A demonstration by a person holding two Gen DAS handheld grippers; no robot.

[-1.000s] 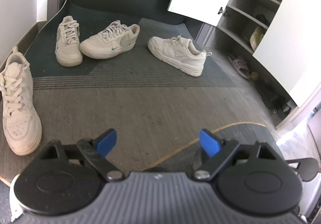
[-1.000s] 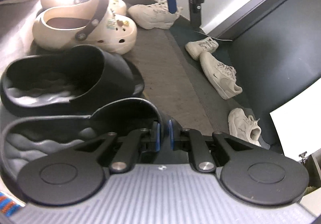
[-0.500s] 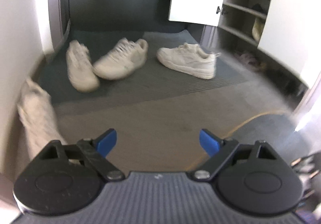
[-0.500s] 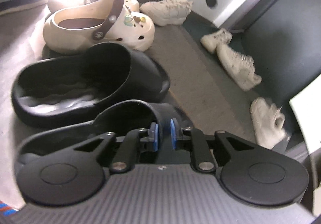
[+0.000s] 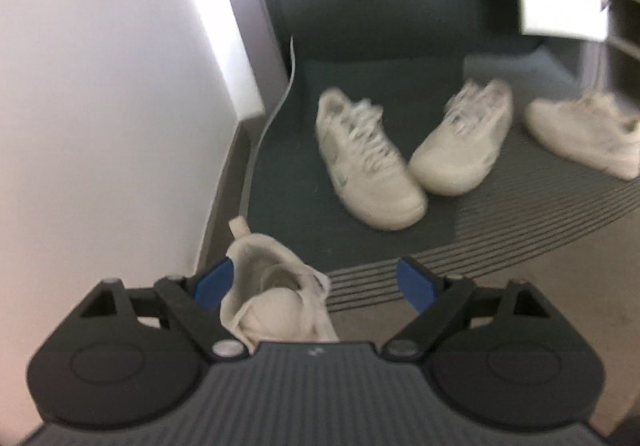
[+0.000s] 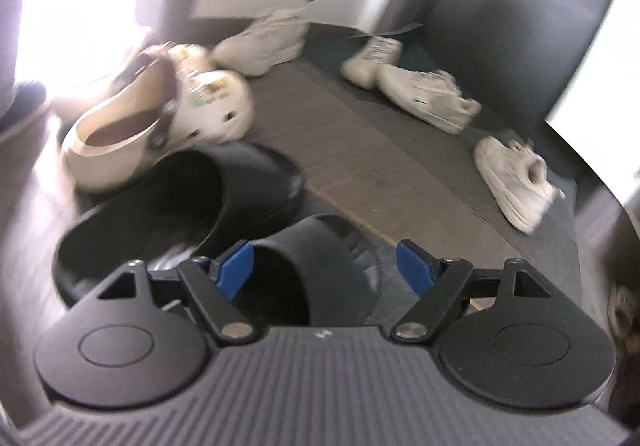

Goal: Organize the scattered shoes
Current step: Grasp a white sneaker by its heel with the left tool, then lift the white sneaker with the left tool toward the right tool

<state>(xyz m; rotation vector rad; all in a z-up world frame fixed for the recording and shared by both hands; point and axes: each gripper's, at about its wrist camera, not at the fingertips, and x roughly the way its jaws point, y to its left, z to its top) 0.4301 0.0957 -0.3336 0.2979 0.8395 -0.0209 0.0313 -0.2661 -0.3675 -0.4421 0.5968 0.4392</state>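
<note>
A: Where are the shoes?

B: The white sneaker (image 5: pixel 276 298) lies on the floor by the wall, its heel between the spread fingers of the left hand-held gripper (image 5: pixel 314 284), not clamped. 2 more sneakers (image 5: pixel 368 162) lie toe to toe on the dark mat (image 5: pixel 288 182), a 3rd one (image 5: pixel 584 134) to the right.

A: And the right side?

B: The right hand-held gripper (image 6: pixel 324 272) is open over a black slipper (image 6: pixel 296 270). Its pair (image 6: pixel 192 206) lies beside it, a cream clog (image 6: pixel 160 118) behind.
</note>
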